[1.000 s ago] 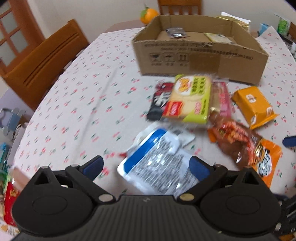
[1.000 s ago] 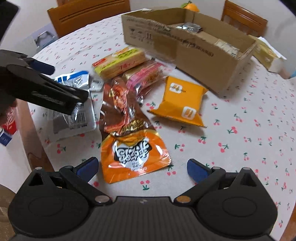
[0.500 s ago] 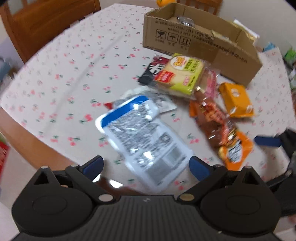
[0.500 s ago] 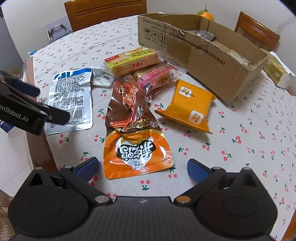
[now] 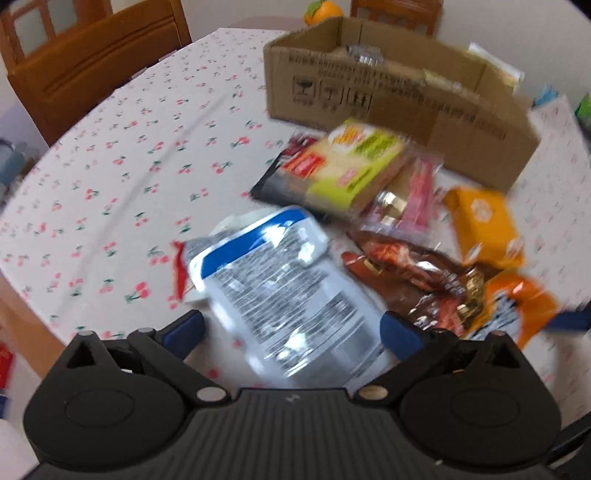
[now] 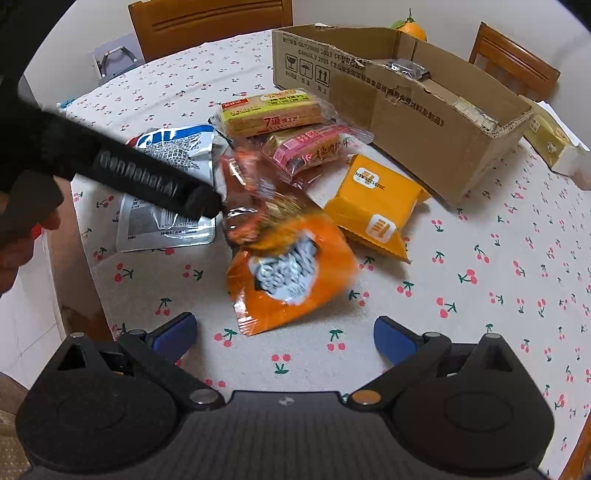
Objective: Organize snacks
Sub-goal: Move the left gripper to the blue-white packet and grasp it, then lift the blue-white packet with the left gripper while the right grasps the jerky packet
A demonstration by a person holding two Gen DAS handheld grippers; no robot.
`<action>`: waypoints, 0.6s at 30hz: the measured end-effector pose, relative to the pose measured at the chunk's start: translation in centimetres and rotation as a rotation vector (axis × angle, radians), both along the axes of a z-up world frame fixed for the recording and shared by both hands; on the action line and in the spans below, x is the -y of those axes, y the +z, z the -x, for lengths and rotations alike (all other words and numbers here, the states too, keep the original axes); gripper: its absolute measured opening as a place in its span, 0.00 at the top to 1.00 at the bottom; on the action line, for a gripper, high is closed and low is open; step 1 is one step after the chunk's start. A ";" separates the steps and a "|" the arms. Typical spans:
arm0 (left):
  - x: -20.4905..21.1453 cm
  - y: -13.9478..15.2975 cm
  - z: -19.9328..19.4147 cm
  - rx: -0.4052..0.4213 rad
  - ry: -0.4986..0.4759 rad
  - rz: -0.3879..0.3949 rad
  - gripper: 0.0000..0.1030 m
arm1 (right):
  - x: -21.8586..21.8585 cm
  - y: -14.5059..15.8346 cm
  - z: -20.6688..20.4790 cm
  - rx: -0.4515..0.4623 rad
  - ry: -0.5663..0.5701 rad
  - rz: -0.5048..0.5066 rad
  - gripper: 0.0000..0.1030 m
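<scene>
Two grippers, both spread wide, nothing pinched: left gripper [image 5: 291, 328] over the silver pouch [image 5: 280, 291], right gripper [image 6: 285, 334] just short of the orange bag [image 6: 291, 273]. Beyond lie the yellow pack [image 6: 373, 206], pink pack [image 6: 314, 147], cracker pack [image 6: 273, 112], then the box [image 6: 406, 110] on the table [image 6: 498, 280].

This looks like a home dining room. A round table [image 6: 498, 266] wears a white cloth printed with small red cherries, and wooden dining chairs [image 6: 210, 22] stand around it against plain pale walls. An orange [image 6: 412, 29] sits at the far edge, behind an opened cardboard box [image 6: 417, 122] and scattered snack packets [image 6: 373, 203].
</scene>
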State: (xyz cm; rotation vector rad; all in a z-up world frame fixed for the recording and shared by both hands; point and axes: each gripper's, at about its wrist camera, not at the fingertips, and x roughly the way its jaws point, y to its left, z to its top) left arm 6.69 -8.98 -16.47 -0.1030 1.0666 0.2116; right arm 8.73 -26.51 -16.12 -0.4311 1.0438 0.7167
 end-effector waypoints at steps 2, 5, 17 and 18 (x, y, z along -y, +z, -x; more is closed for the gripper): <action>-0.5 0.1 0.8 0.007 -0.009 -0.015 0.00 | 0.0 0.0 -0.1 -0.002 0.005 0.004 0.00; -1.9 0.4 2.0 -0.015 -0.005 -0.020 0.00 | 0.0 0.0 -0.2 -0.006 0.015 0.006 0.00; -2.6 1.0 2.5 0.025 -0.019 -0.109 0.02 | -0.3 0.4 -0.3 0.001 0.063 0.015 0.00; -2.3 0.6 2.3 0.030 -0.022 -0.123 0.02 | -0.3 0.5 -0.4 0.007 0.063 0.010 0.00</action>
